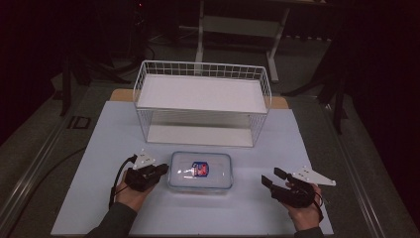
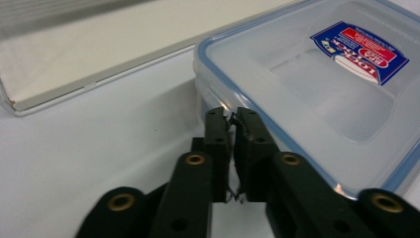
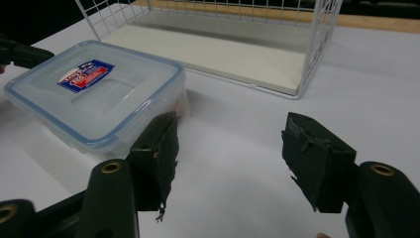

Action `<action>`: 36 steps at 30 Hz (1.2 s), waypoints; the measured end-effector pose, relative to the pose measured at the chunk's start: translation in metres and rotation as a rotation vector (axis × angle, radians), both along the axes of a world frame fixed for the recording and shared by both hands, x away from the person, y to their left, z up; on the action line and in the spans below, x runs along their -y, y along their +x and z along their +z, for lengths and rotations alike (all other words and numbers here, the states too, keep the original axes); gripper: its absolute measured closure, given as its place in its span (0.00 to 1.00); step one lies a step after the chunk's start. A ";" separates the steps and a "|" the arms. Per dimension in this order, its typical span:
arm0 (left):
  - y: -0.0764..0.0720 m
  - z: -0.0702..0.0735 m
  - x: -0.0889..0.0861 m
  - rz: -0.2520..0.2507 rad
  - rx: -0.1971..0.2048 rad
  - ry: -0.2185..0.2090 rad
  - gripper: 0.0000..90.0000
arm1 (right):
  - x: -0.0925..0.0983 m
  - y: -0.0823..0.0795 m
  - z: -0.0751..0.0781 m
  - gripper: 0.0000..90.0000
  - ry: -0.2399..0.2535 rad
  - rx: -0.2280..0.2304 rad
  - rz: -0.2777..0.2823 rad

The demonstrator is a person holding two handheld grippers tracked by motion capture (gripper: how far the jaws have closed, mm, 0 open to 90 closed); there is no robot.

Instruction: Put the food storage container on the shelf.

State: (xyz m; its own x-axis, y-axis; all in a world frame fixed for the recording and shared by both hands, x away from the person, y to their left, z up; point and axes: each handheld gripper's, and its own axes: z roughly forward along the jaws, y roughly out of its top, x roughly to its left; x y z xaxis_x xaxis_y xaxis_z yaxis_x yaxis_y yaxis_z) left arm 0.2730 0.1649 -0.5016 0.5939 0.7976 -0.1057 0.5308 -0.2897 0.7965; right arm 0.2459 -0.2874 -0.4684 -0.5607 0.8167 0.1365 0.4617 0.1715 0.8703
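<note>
We see a clear plastic container (image 1: 200, 171) with a blue-edged lid lying flat on the white table (image 1: 89, 163), near its front edge and just in front of a white wire rack (image 1: 202, 101). Our left gripper (image 1: 159, 169) sits at the container's left end, and the left gripper view shows what the high view cannot: its jaws are pressed together with nothing between them, their tips right against the box's side wall below the lid rim. Our right gripper (image 1: 271, 177) rests well apart from the container's right end, and the right gripper view shows its jaws spread wide over bare table, with one corner of the box (image 3: 99, 94) just beyond one jaw. That view also shows the rack's lower white shelf (image 3: 213, 54) and wire corner post up close. From above, the rack's upper shelf hides much of the lower one. The container's contents are hard to make out through the cloudy lid. A red and blue label (image 2: 359, 52) sits on the lid; in the left gripper view it is upside down and we read "LOCK" on it, the rest too small to tell. The person's hands hold both grippers from the bottom of the high view.
</note>
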 end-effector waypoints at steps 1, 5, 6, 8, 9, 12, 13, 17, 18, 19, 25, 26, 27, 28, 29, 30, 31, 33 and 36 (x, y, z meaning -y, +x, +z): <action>0.000 0.000 -0.002 0.007 0.002 -0.005 0.92 | -0.001 0.000 0.000 0.42 0.000 -0.008 -0.001; -0.002 0.005 -0.009 0.031 0.009 -0.047 0.84 | -0.009 0.004 0.004 0.44 0.002 -0.018 0.018; -0.002 0.006 -0.011 0.033 0.011 -0.059 0.82 | -0.011 0.005 0.006 0.44 -0.001 -0.020 0.024; -0.003 0.009 -0.014 0.030 0.009 -0.078 0.73 | -0.017 0.009 0.010 0.44 -0.001 -0.025 0.035; -0.004 0.009 -0.014 0.029 0.007 -0.083 0.68 | -0.021 0.012 0.013 0.41 -0.003 -0.030 0.045; -0.004 0.011 -0.017 0.027 0.001 -0.109 0.61 | -0.034 0.020 0.017 0.37 -0.011 -0.050 0.070; -0.004 0.013 -0.019 0.033 -0.007 -0.126 0.58 | -0.040 0.023 0.018 0.36 -0.013 -0.060 0.085; -0.005 0.014 -0.018 0.040 -0.014 -0.133 0.52 | -0.061 0.033 0.016 0.30 -0.032 -0.094 0.128; -0.004 0.014 -0.017 0.038 -0.016 -0.135 0.51 | -0.067 0.036 0.014 0.27 -0.031 -0.118 0.145; -0.004 0.014 -0.017 0.038 -0.016 -0.135 0.50 | -0.067 0.036 0.014 0.27 -0.031 -0.118 0.145; 0.000 0.014 -0.013 0.011 -0.042 -0.215 0.39 | -0.090 0.048 -0.001 0.14 -0.027 -0.209 0.207; 0.001 0.013 -0.011 0.008 -0.047 -0.223 0.38 | -0.092 0.049 -0.003 0.13 -0.024 -0.217 0.213; 0.002 0.013 -0.010 0.005 -0.052 -0.225 0.36 | -0.095 0.051 -0.005 0.13 -0.021 -0.232 0.216; 0.003 0.012 -0.008 0.003 -0.058 -0.219 0.35 | -0.096 0.052 -0.007 0.12 -0.018 -0.239 0.220; 0.004 0.012 -0.006 0.001 -0.059 -0.216 0.34 | -0.098 0.054 -0.009 0.12 -0.012 -0.253 0.222; 0.004 0.011 -0.003 -0.004 -0.063 -0.212 0.33 | -0.099 0.055 -0.011 0.12 -0.008 -0.262 0.223; 0.005 0.010 0.000 -0.010 -0.071 -0.212 0.31 | -0.100 0.057 -0.013 0.12 -0.003 -0.270 0.223; 0.007 0.008 0.004 -0.034 -0.100 -0.219 0.30 | -0.100 0.058 -0.015 0.12 0.006 -0.281 0.226; 0.012 0.003 0.011 -0.047 -0.136 -0.217 0.22 | -0.103 0.062 -0.021 0.11 0.045 -0.318 0.228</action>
